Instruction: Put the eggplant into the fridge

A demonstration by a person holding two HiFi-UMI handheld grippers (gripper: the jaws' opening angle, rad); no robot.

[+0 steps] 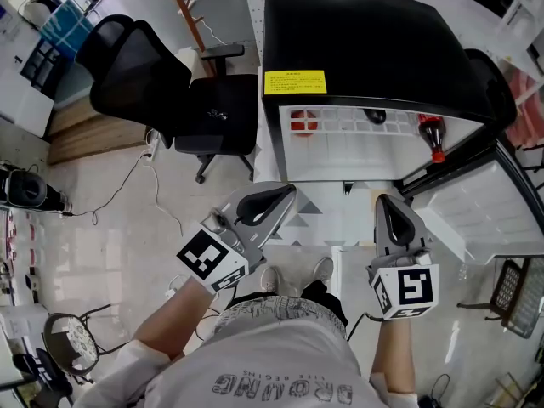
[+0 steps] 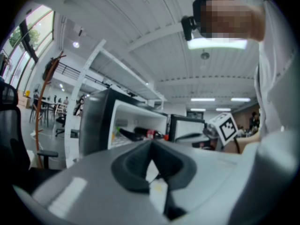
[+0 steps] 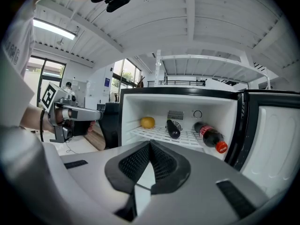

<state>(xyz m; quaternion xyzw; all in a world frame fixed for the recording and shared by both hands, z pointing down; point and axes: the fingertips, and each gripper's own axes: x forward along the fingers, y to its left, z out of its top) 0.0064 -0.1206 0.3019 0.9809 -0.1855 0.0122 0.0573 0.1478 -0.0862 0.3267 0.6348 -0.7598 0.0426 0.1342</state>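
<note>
Head view and the two gripper views, both grippers held level in front of the open fridge. My left gripper [image 1: 285, 195] has its grey jaws brought together with nothing between them, and my right gripper [image 1: 387, 202] is likewise fully closed and empty, its ribbed black pads meeting at the tip. The two sit side by side and apart, on the near side of the small black fridge with a white interior [image 1: 365, 41], touching nothing. The fridge's white-lined door [image 3: 276, 139] stands swung open on the right. The dark purple, elongated eggplant [image 3: 173, 129] lies on the white wire shelf [image 3: 154, 134] inside the fridge, roughly at the middle, its length running from far to near. To its left on the same shelf rests a round yellow fruit [image 3: 147, 122], clear of the eggplant. To its right lies a cola bottle with a red label and red cap [image 3: 209, 136], cap pointing near and right. A rectangular yellow label [image 1: 294, 82] is stuck on the fridge's top near its front edge. A black mesh-backed office chair [image 1: 170, 92] stands on the floor just left of the fridge.
</note>
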